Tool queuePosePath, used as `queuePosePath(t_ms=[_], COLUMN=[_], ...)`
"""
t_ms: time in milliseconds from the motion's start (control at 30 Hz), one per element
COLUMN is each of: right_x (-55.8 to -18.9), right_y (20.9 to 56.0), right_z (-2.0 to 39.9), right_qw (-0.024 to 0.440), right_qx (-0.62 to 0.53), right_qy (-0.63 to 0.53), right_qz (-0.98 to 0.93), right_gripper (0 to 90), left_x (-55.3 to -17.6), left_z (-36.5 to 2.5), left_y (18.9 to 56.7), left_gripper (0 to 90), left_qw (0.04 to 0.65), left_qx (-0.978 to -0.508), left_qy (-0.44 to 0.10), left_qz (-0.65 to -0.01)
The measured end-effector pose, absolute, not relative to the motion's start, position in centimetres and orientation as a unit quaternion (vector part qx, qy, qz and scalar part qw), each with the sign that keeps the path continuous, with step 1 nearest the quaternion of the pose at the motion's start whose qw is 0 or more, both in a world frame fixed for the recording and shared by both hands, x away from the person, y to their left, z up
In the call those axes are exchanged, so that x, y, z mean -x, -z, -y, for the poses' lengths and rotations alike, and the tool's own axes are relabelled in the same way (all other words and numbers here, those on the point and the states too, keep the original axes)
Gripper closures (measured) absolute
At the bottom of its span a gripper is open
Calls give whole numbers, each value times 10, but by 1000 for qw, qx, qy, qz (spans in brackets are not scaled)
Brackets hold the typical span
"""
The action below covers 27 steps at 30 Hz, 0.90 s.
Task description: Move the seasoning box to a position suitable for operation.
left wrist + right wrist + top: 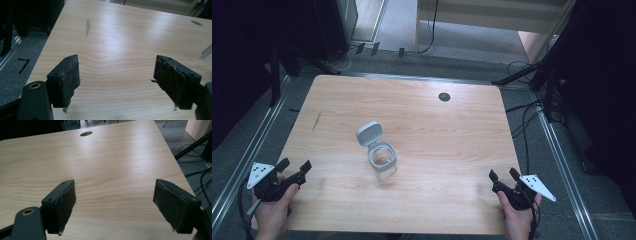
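A small clear container (382, 160) with a grey rim stands near the middle of the wooden table (422, 115), its grey flip lid (369, 133) hinged open and leaning back to the left. My left gripper (294, 165) is held at the table's front left corner, open and holding nothing. My right gripper (503, 174) is at the front right corner, also open and with nothing in it. In the left gripper view the jaws stand wide apart over bare wood (117, 65), and the lid's edge (206, 52) shows at the far right. The right gripper view has its jaws spread over bare wood (112, 182).
A round cable hole (444, 97) sits near the table's far edge, seen too in the right gripper view (86, 133). A dark scuff (88, 26) marks the wood at the left. Cables (527, 125) and stand legs lie on the floor to the right.
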State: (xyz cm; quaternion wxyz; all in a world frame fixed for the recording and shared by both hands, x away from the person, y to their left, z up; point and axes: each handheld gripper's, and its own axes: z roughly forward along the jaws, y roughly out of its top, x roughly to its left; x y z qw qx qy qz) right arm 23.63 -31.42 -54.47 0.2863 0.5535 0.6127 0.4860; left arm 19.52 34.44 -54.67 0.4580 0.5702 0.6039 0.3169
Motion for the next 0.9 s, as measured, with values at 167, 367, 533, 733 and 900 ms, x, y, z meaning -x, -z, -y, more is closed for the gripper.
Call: queuePosePath(t_ms=[167, 367, 533, 733, 900], right_x=[-242, -248, -256, -269, -280], right_y=[541, 536, 535, 531, 528], right_z=[293, 246, 203, 148, 116], right_qw=[272, 250, 198, 197, 164], right_qx=[-538, -487, -471, -425, -417], right_qy=[-501, -535, -563, -564, -570], right_qz=[-621, -644, -649, -680, -689], right_gripper=[197, 454, 582, 644, 791], left_x=[-194, -202, -209, -216, -220], left_z=[-329, -294, -265, -237, -220], left_y=[541, 530, 527, 524, 521], left_gripper=[439, 545, 618, 684, 745], left_qw=[461, 469, 480, 486, 492], left_qx=[-578, -605, -632, -654, -663], left_qy=[-306, -292, -273, -258, -240], left_qz=[-600, -573, -543, -519, -510])
